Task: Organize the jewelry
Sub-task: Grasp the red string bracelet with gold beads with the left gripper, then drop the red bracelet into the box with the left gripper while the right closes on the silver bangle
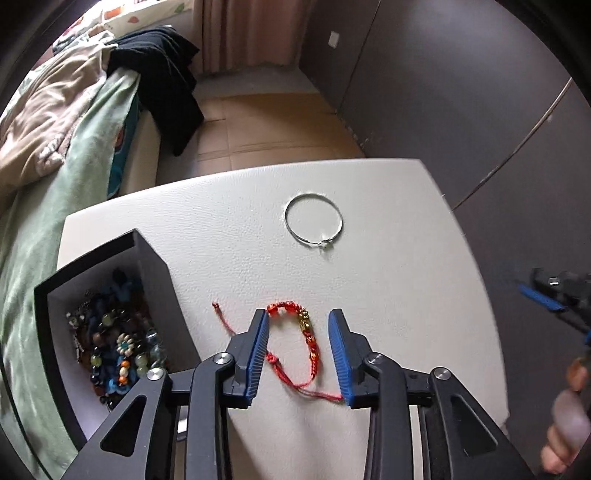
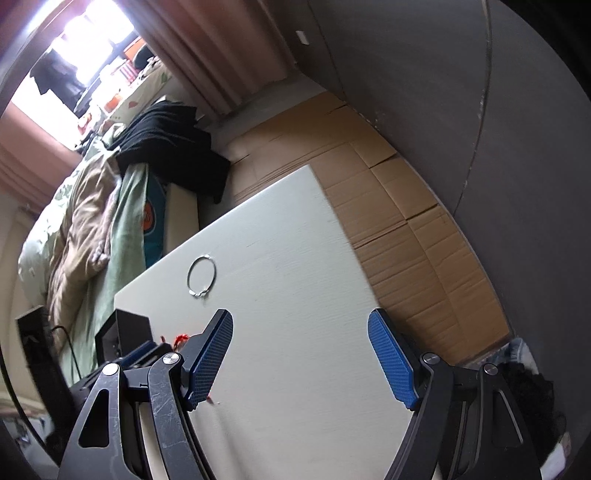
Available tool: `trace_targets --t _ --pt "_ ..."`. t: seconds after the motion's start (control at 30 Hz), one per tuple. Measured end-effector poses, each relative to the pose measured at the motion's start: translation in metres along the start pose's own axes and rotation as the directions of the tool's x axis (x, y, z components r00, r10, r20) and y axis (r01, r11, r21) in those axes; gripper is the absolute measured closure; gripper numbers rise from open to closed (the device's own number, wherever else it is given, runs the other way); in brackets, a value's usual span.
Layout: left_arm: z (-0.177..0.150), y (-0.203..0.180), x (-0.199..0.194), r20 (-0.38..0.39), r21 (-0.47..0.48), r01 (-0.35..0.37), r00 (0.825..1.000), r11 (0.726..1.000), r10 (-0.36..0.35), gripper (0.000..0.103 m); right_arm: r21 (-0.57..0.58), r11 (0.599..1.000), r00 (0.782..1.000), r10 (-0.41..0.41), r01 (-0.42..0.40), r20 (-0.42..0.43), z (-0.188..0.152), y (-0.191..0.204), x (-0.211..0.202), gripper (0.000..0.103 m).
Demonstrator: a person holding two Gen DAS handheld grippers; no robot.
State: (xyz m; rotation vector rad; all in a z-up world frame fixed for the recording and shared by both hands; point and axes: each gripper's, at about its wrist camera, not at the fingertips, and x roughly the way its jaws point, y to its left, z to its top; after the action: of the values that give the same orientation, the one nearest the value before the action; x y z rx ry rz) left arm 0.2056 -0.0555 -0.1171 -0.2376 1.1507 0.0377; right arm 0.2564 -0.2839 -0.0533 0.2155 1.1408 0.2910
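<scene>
Red cord bracelet [image 1: 295, 339] between the left gripper [image 1: 298, 321] pads, untouched.
Right gripper [image 2: 300, 325] spread wide, empty; silver bangle [image 1: 313, 220] lies farther away on the white table [image 1: 406, 295].

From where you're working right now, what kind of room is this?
Most likely a bedroom. A bed with rumpled bedding stands beside the white table, curtains hang behind it, and dark clothing is draped over the bed's end.
</scene>
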Motion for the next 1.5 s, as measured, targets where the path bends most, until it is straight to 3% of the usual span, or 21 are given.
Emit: trace_targets --t 0.2,0.43,0.5,0.7,1.0,1.5 --pt "0.002 -0.007 0.020 -0.040 0.003 -0.046 0.998 0.999 0.046 0.075 0.021 0.999 0.999 -0.039 0.039 -0.012 0.006 -0.016 0.001 0.027" --pt "0.000 -0.020 0.034 -0.055 0.045 -0.118 0.991 0.992 0.121 0.079 0.040 0.999 1.000 -0.017 0.018 -0.018 0.009 -0.020 0.001 0.027" --pt "-0.001 -0.019 0.034 -0.046 0.045 -0.129 0.990 0.991 0.131 0.097 0.035 0.999 1.000 -0.018 0.018 -0.019 0.009 -0.019 0.000 0.027" --pt "0.000 -0.014 0.024 -0.021 0.035 -0.090 0.996 0.995 0.091 0.097 0.023 0.999 1.000 0.024 -0.024 -0.020 0.009 -0.012 0.001 0.027" --pt "0.009 -0.013 -0.024 0.093 0.055 -0.067 0.994 0.996 0.062 0.097 -0.068 0.997 0.999 -0.028 0.026 -0.021 0.000 0.024 0.011 0.027" --pt "-0.007 0.037 -0.085 0.261 -0.015 0.043 0.965 0.999 -0.037 0.097 -0.168 0.982 0.995 -0.099 0.092 -0.033 -0.014 0.084 0.046 0.027"
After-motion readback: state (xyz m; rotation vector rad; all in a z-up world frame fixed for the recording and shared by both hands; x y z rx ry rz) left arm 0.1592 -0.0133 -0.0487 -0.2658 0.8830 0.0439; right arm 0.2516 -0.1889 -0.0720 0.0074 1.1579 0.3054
